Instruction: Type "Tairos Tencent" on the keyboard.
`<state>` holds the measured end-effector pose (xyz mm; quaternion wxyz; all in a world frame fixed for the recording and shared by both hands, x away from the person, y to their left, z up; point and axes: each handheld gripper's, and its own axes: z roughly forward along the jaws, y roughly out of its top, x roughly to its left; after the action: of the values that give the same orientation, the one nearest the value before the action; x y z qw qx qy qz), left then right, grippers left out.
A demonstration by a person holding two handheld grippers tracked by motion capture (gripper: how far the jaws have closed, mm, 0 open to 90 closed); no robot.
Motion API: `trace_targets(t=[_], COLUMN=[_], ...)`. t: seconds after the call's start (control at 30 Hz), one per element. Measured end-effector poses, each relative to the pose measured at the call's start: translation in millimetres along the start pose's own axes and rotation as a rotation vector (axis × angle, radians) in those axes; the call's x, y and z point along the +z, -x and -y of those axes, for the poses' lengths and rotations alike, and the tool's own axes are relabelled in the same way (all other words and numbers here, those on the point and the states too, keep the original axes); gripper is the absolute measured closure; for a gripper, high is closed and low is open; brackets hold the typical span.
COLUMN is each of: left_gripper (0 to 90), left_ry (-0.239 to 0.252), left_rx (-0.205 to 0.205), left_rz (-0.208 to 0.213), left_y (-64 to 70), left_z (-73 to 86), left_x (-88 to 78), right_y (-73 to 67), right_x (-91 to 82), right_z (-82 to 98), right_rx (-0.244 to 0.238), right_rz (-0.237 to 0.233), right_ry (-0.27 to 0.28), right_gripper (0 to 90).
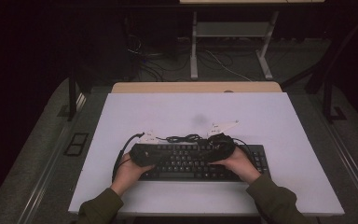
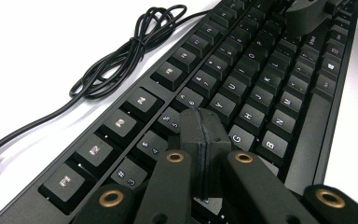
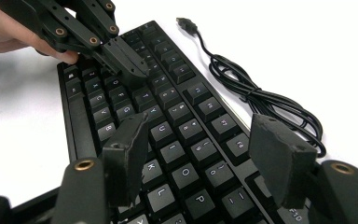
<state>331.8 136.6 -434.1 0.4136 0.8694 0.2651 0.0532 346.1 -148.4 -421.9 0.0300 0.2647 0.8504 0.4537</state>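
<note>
A black keyboard [image 1: 200, 163] lies on the white tabletop [image 1: 191, 112], near its front edge. Its black cable [image 1: 182, 138] is coiled just behind it, and the USB plug [image 3: 186, 22] lies loose on the white surface. My left gripper [image 2: 204, 140] is shut with nothing between its pads, its tip low over the keys [image 2: 223, 105] around the T and 5. I also see the left gripper [image 3: 128, 63] at the top left of the right gripper view. My right gripper [image 3: 203, 158] is open and hovers over the keyboard's [image 3: 168, 121] right-hand letter keys, holding nothing.
A hand holds each gripper over the keyboard, the left gripper [image 1: 144, 155] and the right gripper [image 1: 220, 145]. Behind the white surface shows a wooden desk edge [image 1: 196, 87]. Beyond it are a white desk frame [image 1: 194, 46] and floor cables [image 1: 158, 65] in the dark.
</note>
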Motion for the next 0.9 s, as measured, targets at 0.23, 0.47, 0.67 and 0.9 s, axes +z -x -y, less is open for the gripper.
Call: trace_targets(t=[0.23, 0.47, 0.67, 0.9], left_gripper=[89.1, 89.1, 89.1, 89.0], left_ry=[-0.009, -0.007, 0.007, 0.029], left_rx=[0.003, 0.001, -0.002, -0.007], left_rz=[-0.001, 0.002, -0.001, 0.005], left_y=[0.6, 0.2, 0.1, 1.7], left_z=[0.4, 0.0, -1.6, -2.6], left_x=[2.1, 1.4, -3.0, -6.4], right_y=[-0.1, 0.0, 0.3, 0.3], right_x=[-0.2, -0.5, -1.0, -1.3], right_z=[-0.2, -0.4, -0.6, -0.6], right_rx=[0.000, 0.003, 0.002, 0.004], right_rz=[0.000, 0.001, 0.001, 0.002], right_ry=[-0.001, 0.002, 0.003, 0.003], right_gripper=[37.3, 37.3, 37.3, 37.3])
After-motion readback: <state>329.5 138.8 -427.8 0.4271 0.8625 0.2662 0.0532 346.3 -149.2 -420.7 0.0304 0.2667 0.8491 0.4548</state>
